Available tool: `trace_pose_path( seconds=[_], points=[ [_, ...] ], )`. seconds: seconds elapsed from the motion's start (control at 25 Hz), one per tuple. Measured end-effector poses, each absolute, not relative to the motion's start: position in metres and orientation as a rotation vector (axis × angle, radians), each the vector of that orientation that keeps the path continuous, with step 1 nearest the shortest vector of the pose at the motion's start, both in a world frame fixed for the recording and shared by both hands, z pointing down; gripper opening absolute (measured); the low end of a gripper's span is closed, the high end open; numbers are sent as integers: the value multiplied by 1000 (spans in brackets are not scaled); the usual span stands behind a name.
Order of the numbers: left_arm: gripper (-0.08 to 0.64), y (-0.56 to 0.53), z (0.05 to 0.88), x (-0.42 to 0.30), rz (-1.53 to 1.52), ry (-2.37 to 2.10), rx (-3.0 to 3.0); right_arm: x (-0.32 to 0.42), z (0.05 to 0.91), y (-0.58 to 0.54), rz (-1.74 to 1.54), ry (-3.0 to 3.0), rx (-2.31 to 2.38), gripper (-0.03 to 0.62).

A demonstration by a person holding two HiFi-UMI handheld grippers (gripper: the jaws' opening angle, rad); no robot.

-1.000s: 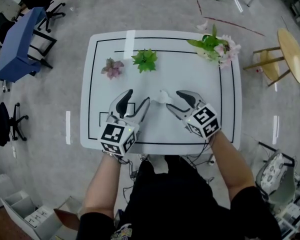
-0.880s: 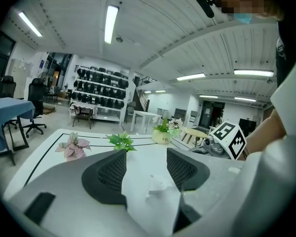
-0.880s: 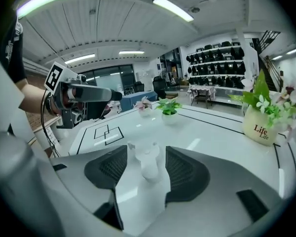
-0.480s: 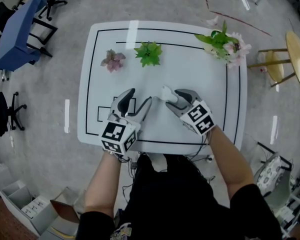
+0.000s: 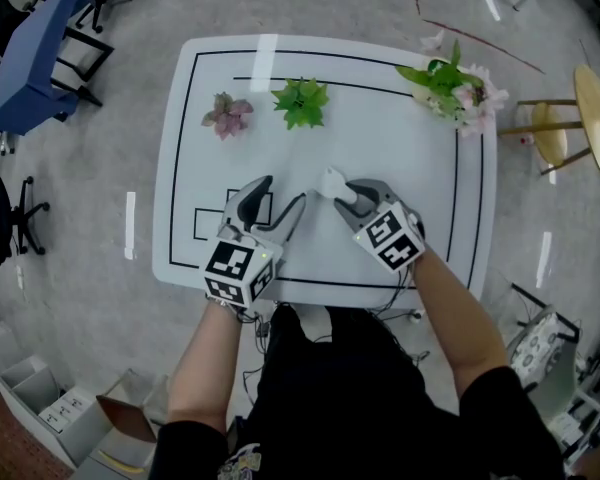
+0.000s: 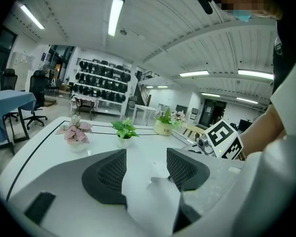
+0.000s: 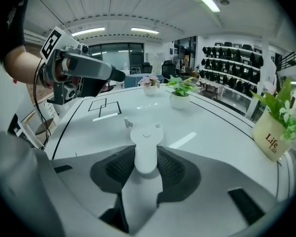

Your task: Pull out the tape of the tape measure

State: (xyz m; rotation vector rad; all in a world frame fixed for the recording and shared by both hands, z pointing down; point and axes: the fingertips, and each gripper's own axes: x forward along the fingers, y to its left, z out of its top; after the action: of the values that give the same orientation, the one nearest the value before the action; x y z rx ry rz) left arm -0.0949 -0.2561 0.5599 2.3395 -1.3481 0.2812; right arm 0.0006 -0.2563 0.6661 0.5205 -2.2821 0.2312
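Jaws of right gripper (image 7: pixel 146 158), just closing, pinching smooth white tape measure (image 7: pixel 147 138); left gripper (image 6: pixel 146 168) jaws spread.

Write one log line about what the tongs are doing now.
right tongs: jaws just closing, pads on white tape measure | left tongs: open, empty | tape tab: not pulled out yet

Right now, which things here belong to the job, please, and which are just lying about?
Job: small white plastic tape measure; right gripper, its jaws just closed onto it; open left gripper.
Lying about: pink-leaved potted plant; green potted plant; flowering plant in cream pot.
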Motion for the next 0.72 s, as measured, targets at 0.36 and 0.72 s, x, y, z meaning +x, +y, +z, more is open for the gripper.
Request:
trace_pose_path(
  seconds=[0.36, 0.72],
  points=[
    [252, -249, 564, -93, 313, -1330, 2346, 1, 666, -256, 237, -2288, 510, 135],
    [250, -246, 557, -95, 314, -1316, 2377, 5, 645, -257, 390, -2345, 577, 133]
  ],
)
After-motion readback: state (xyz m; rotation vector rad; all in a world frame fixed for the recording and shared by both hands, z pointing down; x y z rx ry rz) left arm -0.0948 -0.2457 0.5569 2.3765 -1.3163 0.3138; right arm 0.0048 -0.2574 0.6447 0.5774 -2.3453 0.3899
